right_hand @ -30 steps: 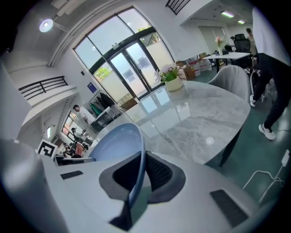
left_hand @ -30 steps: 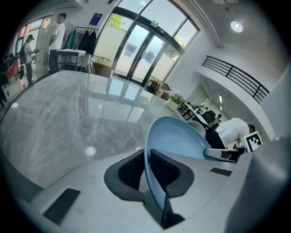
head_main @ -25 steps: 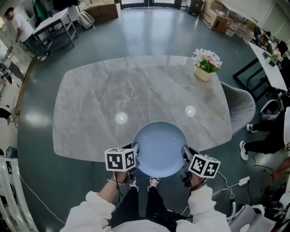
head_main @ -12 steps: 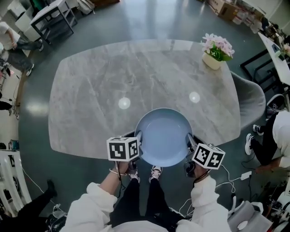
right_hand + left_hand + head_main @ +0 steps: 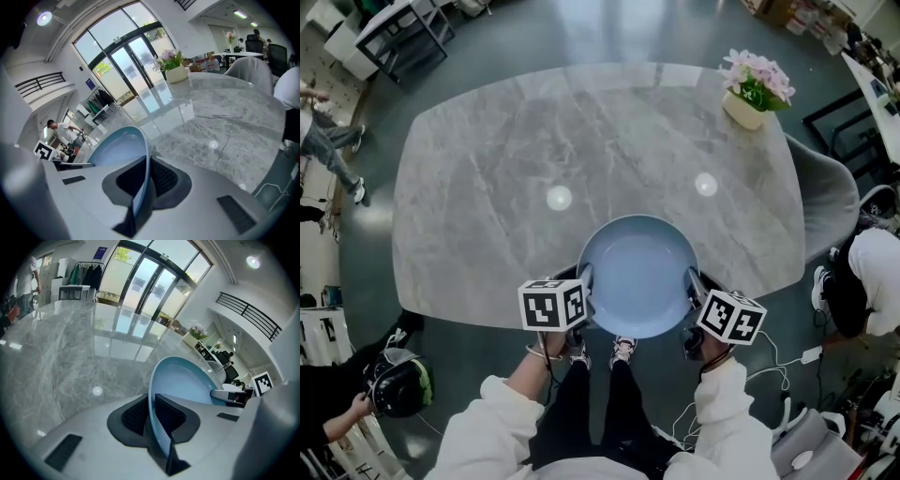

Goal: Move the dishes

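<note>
Grey marble table [image 5: 487, 169] bears a potted flower [image 5: 748, 94] at two o'clock; at six o'clock the left gripper [image 5: 584, 281] and right gripper [image 5: 692, 281] each clamp opposite rims of a pale-blue plate [image 5: 637, 272].

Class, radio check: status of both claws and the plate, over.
Left claw, right claw shut on blue plate rim. Plate at table near edge. Flower pot far off.
</note>
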